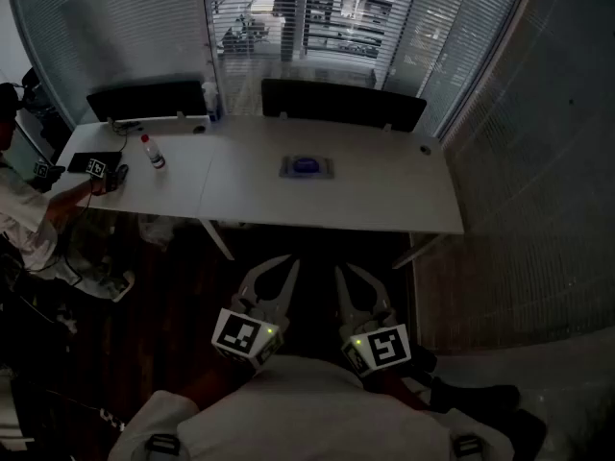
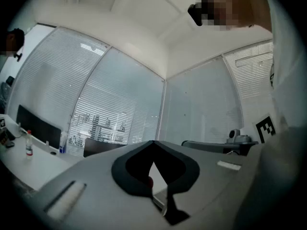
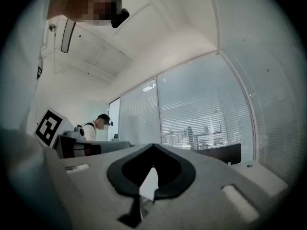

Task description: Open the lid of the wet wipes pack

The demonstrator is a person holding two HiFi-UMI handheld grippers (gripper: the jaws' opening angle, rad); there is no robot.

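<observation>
Window wall of slatted blinds (image 1: 307,17): farthest ahead of both grippers, behind everything else. White table (image 1: 384,205): ahead of the gripper tips and well apart from them, stretching from far left of the left gripper to right of the right one. Two black panels (image 1: 341,104): upright along the table's far edge, beyond the pack as seen from the grippers. Second person (image 1: 29,224) in a white top: well off to the left of the left gripper, at the table's left end, a marker cube (image 1: 96,167) by the hand. Left gripper (image 1: 285,263): held level close to the body, jaws closed tip to tip, nothing between them. Right gripper (image 1: 342,273): just beside the left one without touching it, level, jaws likewise pressed together and empty. Wet wipes pack (image 1: 307,167): flat on the table near its middle, well ahead of the tips and in line with the gap between the two grippers, touched by neither. Blue lid (image 1: 307,165): on top of the pack, too small to tell whether raised. Small bottle (image 1: 152,153) with a red cap: standing on the table, ahead and well to the left of the left gripper.
</observation>
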